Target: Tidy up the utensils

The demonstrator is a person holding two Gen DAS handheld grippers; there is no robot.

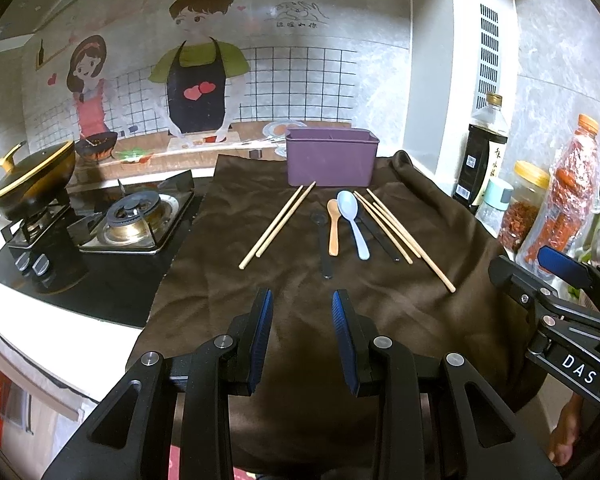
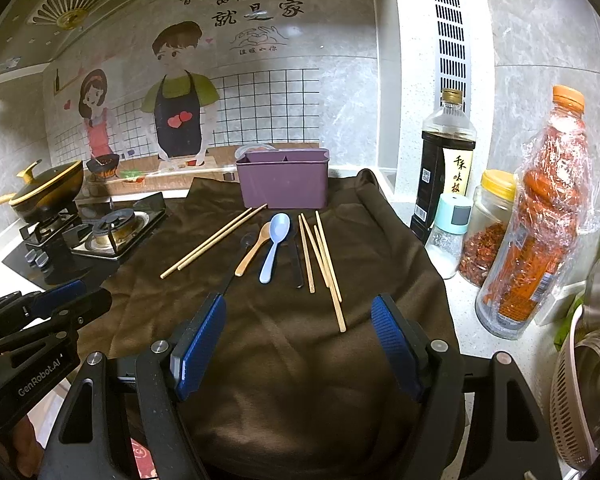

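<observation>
Left wrist view: the left gripper, its black fingers lined with ribbed blue pads, hangs partly open and empty over the near edge of a dark brown cloth spread across the worktop. Beyond it the utensils lie in a loose row: a pair of pale wooden chopsticks angled to the left, a black long-handled spoon, a small wooden spoon and a light blue plastic spoon just beside each other, a black flat-handled utensil, then a fan of further wooden chopsticks. A purple rectangular plastic utensil holder stands upright at the far edge of the cloth. A gas burner and a black lidded wok with gold trim sit to the left. The right gripper shows at the right edge.

Right wrist view: the right gripper hovers wide open, holding nothing, above the same brown cloth. Ahead lie the chopstick pair, the wooden spoon, the blue spoon and the fanned chopsticks, with the purple holder behind them. On the right stand a dark soy sauce bottle, a small shaker with a pale blue cap, a yellow-lidded jar of chilli flakes and an orange-capped bottle wrapped in plastic. The left gripper shows at the left edge.
</observation>
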